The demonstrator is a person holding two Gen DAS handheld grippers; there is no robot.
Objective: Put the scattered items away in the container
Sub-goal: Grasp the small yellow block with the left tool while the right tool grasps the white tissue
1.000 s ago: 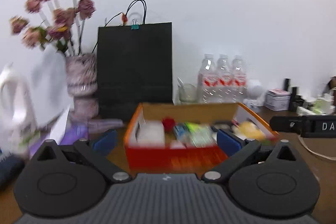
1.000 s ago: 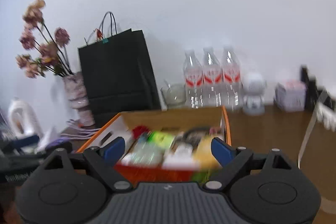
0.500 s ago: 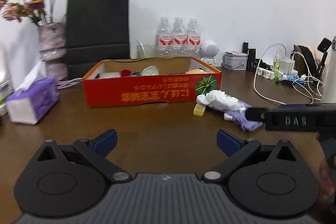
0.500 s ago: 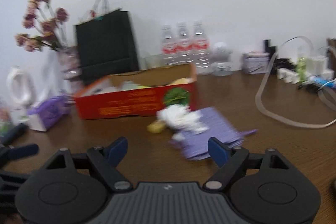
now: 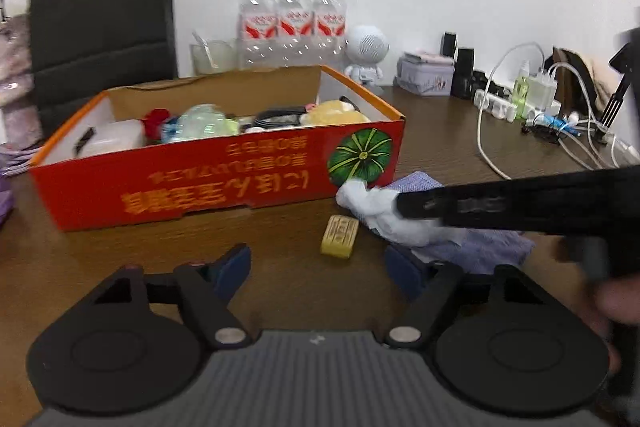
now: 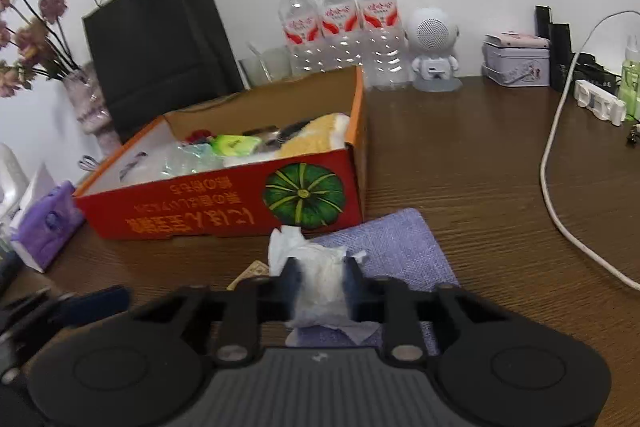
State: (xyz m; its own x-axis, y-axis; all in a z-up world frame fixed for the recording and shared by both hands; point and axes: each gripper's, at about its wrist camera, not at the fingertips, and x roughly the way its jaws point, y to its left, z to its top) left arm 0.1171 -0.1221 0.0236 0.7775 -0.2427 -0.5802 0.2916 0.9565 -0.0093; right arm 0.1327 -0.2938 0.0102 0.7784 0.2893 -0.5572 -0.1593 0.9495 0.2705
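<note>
An orange-red cardboard box with a pumpkin picture holds several items. In front of its right corner lie a crumpled white tissue, a purple cloth and a small yellow bar. My right gripper is shut on the white tissue, over the cloth. It also shows in the left wrist view as a black bar reaching in from the right. My left gripper is open and empty, just short of the yellow bar.
Behind the box stand a black paper bag, three water bottles, a white robot speaker, a tin. A purple tissue pack and flower vase are at left. White cables and a power strip lie right.
Both grippers have moved forward and down toward the items by the box's right corner. My right gripper has closed on the white tissue. The left stays open.
</note>
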